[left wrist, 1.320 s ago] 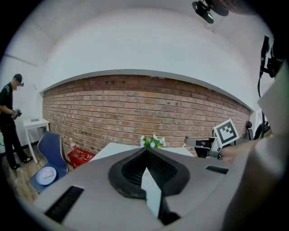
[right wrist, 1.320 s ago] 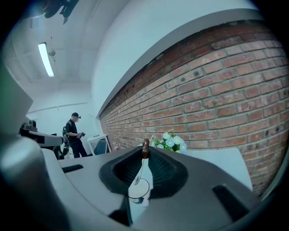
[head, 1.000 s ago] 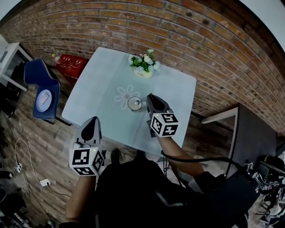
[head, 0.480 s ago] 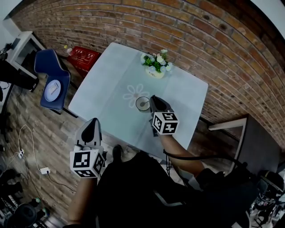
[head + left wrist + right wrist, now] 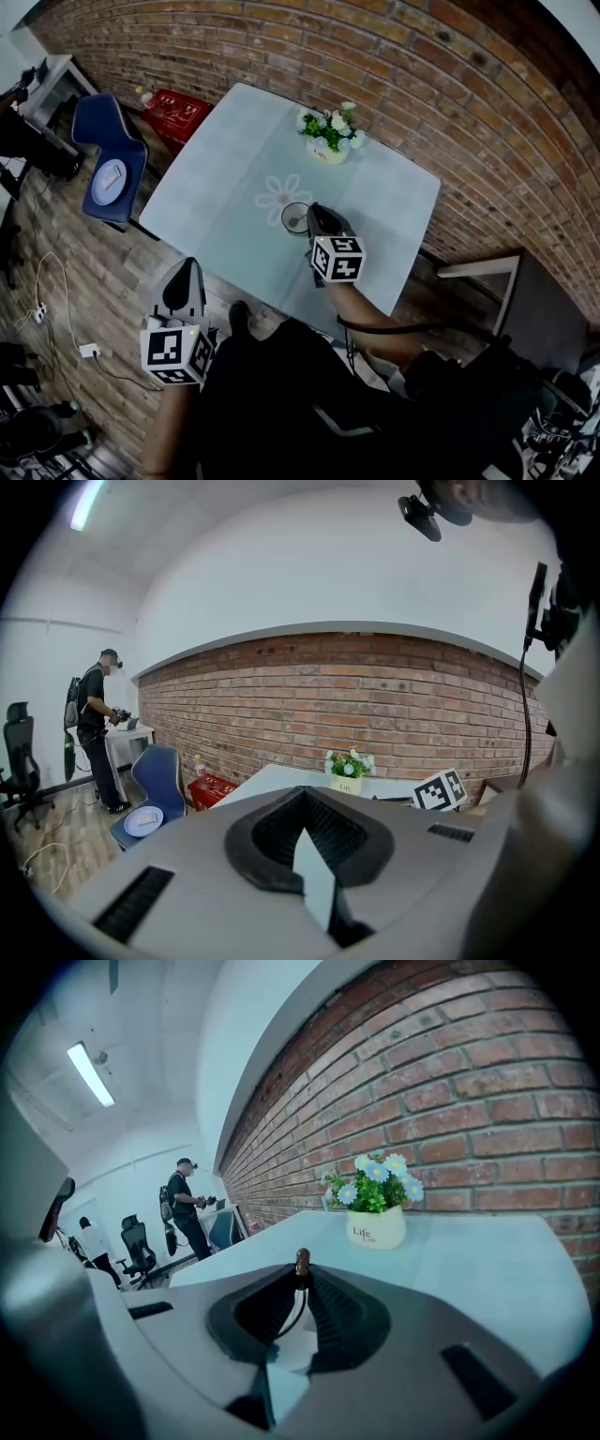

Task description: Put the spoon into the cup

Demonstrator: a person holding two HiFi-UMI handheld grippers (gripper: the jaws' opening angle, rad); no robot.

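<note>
A small glass cup (image 5: pixel 294 217) stands on the pale table (image 5: pixel 216 187) beside a printed flower pattern. My right gripper (image 5: pixel 311 208) has its tips right at the cup's right rim. In the right gripper view the right gripper (image 5: pixel 300 1267) is shut on a thin spoon (image 5: pixel 299 1288) whose brown end pokes out past the tips; the cup is hidden there. A pale shape shows inside the cup, and I cannot tell whether it is the spoon. My left gripper (image 5: pixel 186 267) hangs off the table's near-left edge, and in its own view the left gripper (image 5: pixel 305 794) is shut with nothing held.
A white pot of flowers (image 5: pixel 326 136) stands at the table's far side by the brick wall. A blue chair (image 5: pixel 108 159) with a plate and a red box (image 5: pixel 178 111) are left of the table. A dark desk (image 5: pixel 534 300) is at the right. A person (image 5: pixel 94 724) stands far off.
My right gripper has sunk a little and stays at the cup's rim. My left gripper has drifted slightly down and left in the head view. The head view itself has shifted.
</note>
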